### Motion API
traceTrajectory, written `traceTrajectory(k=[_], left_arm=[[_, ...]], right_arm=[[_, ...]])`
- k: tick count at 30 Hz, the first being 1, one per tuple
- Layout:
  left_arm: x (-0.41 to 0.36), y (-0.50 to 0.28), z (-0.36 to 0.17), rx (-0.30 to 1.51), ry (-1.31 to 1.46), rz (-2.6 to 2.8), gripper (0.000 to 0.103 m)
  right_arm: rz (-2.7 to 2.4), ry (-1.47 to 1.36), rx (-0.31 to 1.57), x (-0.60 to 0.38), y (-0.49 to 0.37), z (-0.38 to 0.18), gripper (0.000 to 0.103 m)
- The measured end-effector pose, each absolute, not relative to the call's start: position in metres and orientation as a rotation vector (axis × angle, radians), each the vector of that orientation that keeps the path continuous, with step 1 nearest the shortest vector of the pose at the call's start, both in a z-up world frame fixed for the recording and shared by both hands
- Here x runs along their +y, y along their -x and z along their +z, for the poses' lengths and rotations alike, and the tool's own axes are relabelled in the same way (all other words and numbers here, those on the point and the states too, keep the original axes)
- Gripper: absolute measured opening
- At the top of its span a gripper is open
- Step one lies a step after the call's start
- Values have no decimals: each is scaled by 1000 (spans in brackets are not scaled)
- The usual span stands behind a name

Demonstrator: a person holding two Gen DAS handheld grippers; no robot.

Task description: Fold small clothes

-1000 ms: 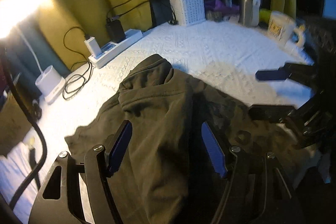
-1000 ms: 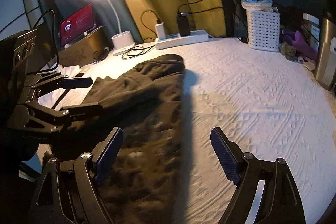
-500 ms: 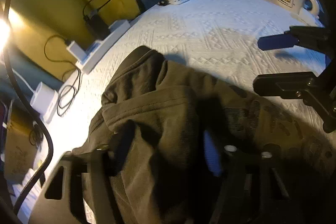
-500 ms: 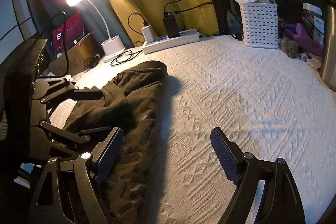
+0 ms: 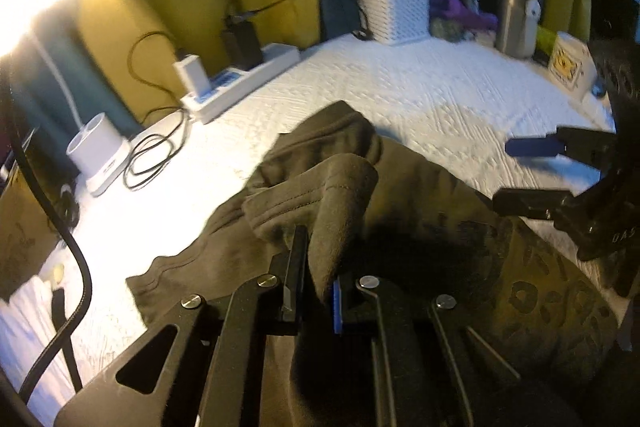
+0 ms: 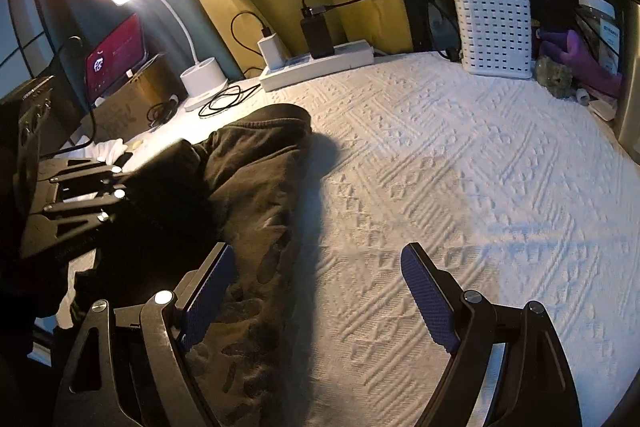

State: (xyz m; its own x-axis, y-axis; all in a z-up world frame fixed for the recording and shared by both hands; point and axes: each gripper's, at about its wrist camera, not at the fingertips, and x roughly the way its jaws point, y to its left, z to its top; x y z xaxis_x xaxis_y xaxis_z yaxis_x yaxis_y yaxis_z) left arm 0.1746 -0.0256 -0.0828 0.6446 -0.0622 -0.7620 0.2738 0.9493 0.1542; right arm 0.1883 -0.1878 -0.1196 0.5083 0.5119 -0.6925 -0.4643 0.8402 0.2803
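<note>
Left gripper pinched a fold of the garment.

The dark olive garment lay crumpled on the white cloth, near the power strip and lamp. The right gripper hung with fingers spread wide, grasping nothing, its left finger over the garment's edge.

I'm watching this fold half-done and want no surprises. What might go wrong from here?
The left gripper pinches only a bunched ridge of the dark garment, so it may slip or drag layers unevenly. The right gripper is open over the white cloth, holding nothing, so the garment's near edge may shift.
</note>
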Motion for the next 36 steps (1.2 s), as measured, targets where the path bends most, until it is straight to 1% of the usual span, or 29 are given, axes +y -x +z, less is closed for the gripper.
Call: traceTrajectory(k=[7,17,27,36], left_arm=[[19,-166,-72,813,-150,-150,8],[71,-164,-89,820,-22,-103,8],[99,-160,-111,844,72,-94,9],[112,-154,-113,822,107,-58,10]], right_arm=[[614,-14,854,-161,-182,-113,86],[614,68,877,-123,-182,-110,86],[606,133,902,-99,-186,-109,86],[603,149,906,-93,-183,-108,86]])
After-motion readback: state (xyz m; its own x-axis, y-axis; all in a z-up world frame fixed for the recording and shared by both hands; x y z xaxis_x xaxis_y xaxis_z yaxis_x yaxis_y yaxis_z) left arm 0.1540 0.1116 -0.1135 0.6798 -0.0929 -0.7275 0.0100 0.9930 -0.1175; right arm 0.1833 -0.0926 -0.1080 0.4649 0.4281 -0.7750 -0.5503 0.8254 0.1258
